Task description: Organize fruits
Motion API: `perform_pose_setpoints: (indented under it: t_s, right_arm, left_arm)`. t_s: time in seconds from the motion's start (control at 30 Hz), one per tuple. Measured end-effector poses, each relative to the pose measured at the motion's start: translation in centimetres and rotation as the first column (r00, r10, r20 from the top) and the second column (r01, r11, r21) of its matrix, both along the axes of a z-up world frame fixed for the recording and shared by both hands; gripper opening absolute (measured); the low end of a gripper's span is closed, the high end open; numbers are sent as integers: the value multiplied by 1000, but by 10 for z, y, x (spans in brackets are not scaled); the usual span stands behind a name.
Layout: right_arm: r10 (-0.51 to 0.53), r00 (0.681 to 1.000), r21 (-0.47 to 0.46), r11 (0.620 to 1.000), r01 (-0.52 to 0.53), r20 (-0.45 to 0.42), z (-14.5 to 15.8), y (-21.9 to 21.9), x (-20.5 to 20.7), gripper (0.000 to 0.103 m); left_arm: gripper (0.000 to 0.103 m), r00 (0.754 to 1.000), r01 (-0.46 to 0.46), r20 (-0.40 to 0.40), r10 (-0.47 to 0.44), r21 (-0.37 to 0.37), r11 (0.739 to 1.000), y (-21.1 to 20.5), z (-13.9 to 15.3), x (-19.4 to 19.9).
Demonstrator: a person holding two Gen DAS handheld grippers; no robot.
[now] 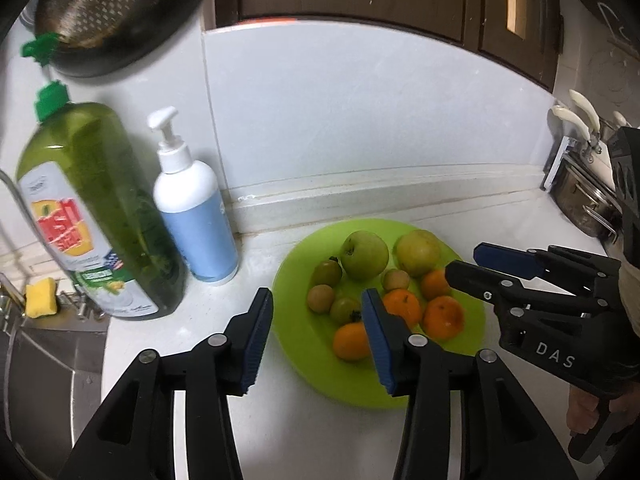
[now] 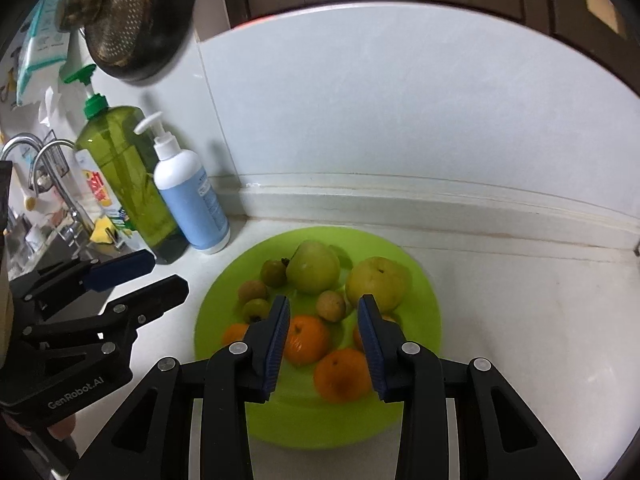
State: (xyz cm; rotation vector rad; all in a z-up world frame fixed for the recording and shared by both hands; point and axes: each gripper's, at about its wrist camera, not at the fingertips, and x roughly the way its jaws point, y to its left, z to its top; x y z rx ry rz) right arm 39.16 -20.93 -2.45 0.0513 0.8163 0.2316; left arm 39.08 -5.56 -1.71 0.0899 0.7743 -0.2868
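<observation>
Both grippers are hovering over the lime-green plate (image 2: 416,280) on the white counter (image 2: 520,320). The left gripper (image 1: 316,340) is standing spread, pinching nothing; the right gripper (image 2: 323,344) is parted too, empty. Sitting on the plate are two green apples (image 2: 314,266), several oranges (image 2: 306,338) and small greenish fruits (image 2: 331,305), possibly unripe tomatoes. Soap bottles (image 2: 192,200) are standing near the plate.
</observation>
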Motion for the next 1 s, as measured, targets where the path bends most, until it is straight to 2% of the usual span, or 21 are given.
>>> perform_pose_setpoints:
  t_s: [0.13,0.2,0.4,0.67,0.87,1.0]
  right_arm:
    - [-33,999,-6,999,33,25,11,0,-27,42]
    - [-54,998,-5,998,55,35,15,2,-41,43]
    - [-143,987,-2,990,144,77,31,14,-97,60]
    - [-215,969,-13,976,218,120,43,25,-161,68]
    - [-238,959,-15,970,243,153,56,23,-199,76]
    - [-234,957,-25,970,241,171,64,20,-225,77]
  left_arm:
    - [55,999,-5,34,5,8,1000,6,11,-23]
    - [62,999,-2,48,2,4,1000,11,16,-36]
    - [73,995,20,96,-21,5,1000,27,29,-81]
    - [87,986,33,161,-34,10,999,41,42,-138]
    - [99,983,-8,185,12,-18,1000,49,49,-172]
    - [101,977,-48,207,50,-17,999,50,54,-198]
